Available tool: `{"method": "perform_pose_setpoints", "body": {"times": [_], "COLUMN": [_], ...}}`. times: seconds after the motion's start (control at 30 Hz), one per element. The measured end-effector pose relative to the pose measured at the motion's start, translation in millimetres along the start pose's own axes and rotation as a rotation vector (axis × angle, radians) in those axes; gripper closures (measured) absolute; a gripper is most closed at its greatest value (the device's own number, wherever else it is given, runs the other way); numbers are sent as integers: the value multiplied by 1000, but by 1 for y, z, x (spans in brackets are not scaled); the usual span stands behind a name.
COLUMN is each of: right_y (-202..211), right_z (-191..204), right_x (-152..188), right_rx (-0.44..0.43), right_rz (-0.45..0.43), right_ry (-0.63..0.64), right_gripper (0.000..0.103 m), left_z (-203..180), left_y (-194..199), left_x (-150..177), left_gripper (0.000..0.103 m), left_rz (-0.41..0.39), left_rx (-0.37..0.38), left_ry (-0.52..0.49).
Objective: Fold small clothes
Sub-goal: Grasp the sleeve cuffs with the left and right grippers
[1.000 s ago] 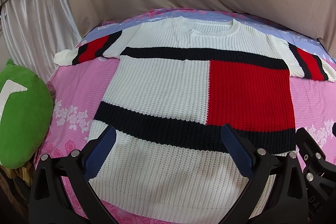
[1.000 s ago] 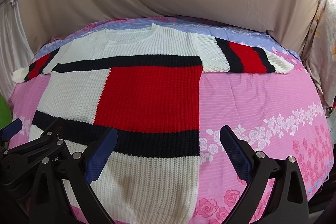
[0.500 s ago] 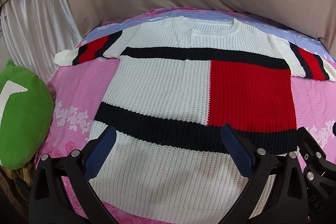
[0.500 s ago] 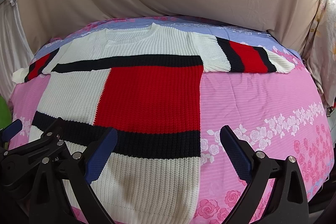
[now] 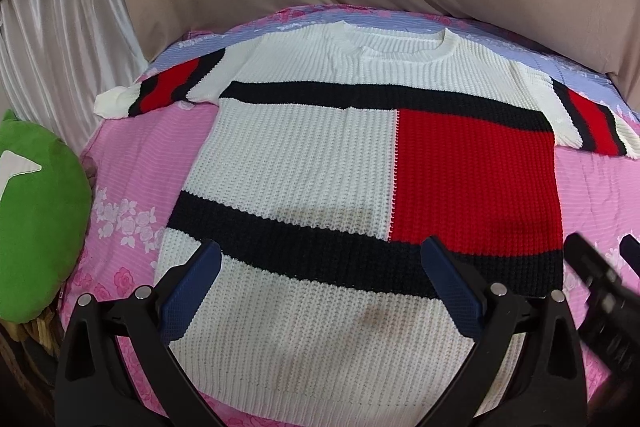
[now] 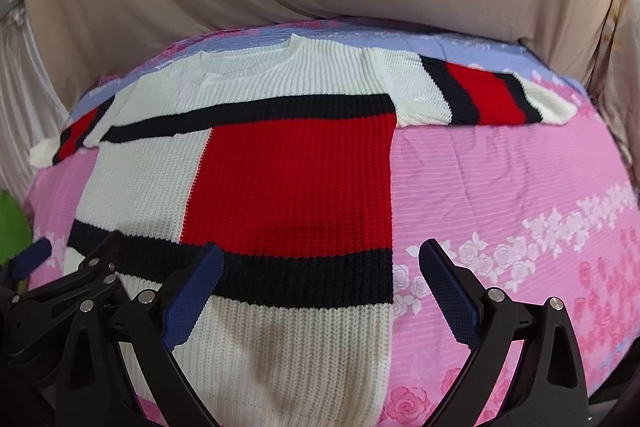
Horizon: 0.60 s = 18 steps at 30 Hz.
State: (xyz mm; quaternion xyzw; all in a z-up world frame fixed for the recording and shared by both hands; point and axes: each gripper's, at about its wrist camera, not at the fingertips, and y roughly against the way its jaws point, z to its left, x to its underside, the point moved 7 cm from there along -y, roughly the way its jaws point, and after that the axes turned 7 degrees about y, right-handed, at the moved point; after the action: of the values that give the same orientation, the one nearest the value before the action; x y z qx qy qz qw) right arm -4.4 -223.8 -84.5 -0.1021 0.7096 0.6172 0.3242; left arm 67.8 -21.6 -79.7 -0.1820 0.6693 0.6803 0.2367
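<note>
Pink bedsheet (image 5: 132,163): both gripper sets spread above flat sweater (image 5: 304,163) hem.

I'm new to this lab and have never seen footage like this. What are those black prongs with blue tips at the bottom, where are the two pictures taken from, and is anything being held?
There is no robot here. A person holds a two-finger gripper in each hand, and a wide-angle camera on each one looks forward along its fingers. One picture comes from the left gripper, the other from the right gripper. The prongs are the fingers, with blue pads. A knit sweater in white, red and dark bands lies spread flat on a pink floral bedsheet, sleeves out. A green cushion sits at the left. Both grippers are open above the hem and hold nothing.
</note>
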Motion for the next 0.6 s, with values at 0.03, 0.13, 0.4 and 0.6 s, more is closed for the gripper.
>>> {"method": "perform_pose_setpoints", "body": {"times": [0.03,0.13,0.4,0.6], "right_y": [-4,-17,-71,-138], "right_z": [-16,-87,-306,-391], "right_x": [-3,-20,-88,-93], "right_rx": [5,65,248,127], "right_rz": [-3,-22,-17,42], "right_ry": [-37,-147,-402,-709], "right_gripper": [6,8,10,28], "left_z": [1,7,18,29], "left_y": [0,0,-8,-16], "left_x": [-3,-10,-27,-41], "left_gripper": [5,5,5,5], "left_rz": [-1,-6,-1,2], "left_rx": [3,12,-27,-76], "left_ry": [9,47,107,142]}}
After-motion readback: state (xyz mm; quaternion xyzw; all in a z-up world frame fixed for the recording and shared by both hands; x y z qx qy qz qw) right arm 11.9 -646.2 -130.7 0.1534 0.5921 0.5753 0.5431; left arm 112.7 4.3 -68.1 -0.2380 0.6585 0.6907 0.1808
